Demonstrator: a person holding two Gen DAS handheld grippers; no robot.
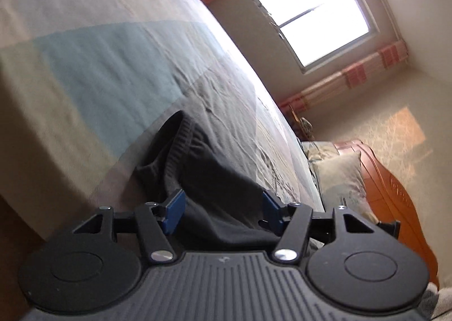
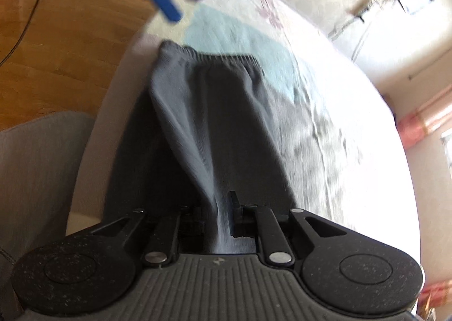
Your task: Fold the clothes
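Bedspread (image 1: 93, 72) w/ flowers, window (image 1: 310, 10), wood floor (image 2: 70, 38)

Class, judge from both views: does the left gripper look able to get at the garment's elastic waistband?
Probably yes: the left gripper is open over the dark garment, and nothing covers the waistband on the bed.

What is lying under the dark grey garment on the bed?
Under the dark grey garment is the patterned bed cover, pale with a light blue patch near the elastic waistband. The part of the cover directly beneath the cloth is hidden, so anything there cannot be seen.
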